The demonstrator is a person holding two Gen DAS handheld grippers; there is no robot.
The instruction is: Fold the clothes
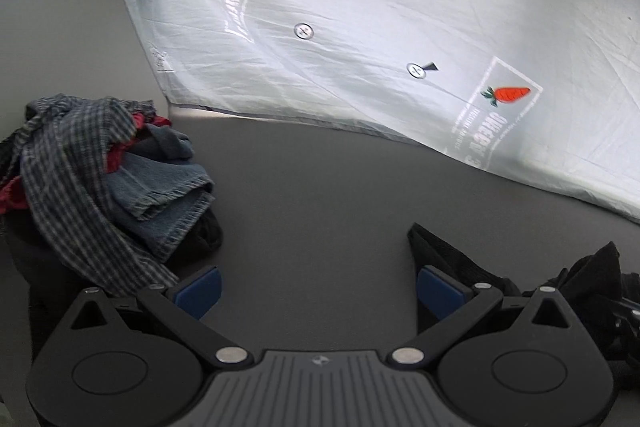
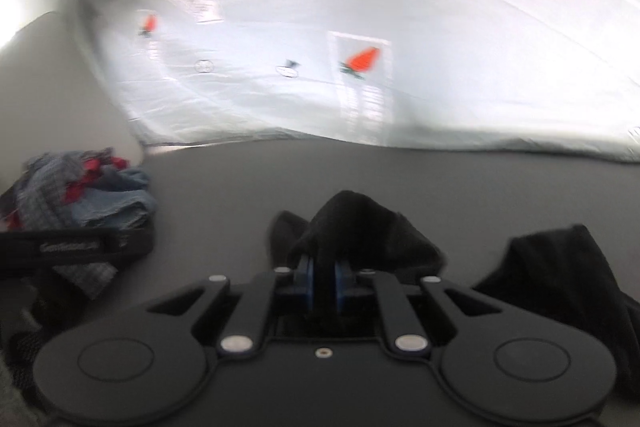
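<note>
Pile of clothes at the table's left edge: checked shirt draped over folded denim, red fabric poking out underneath. Left gripper over bare table, jaws wide apart, nothing between the blue pads. Black garment near the front edge, right of centre; right gripper jaws clamped on a bunched fold of it. White plastic sheet with carrot prints covers the far side.
</note>
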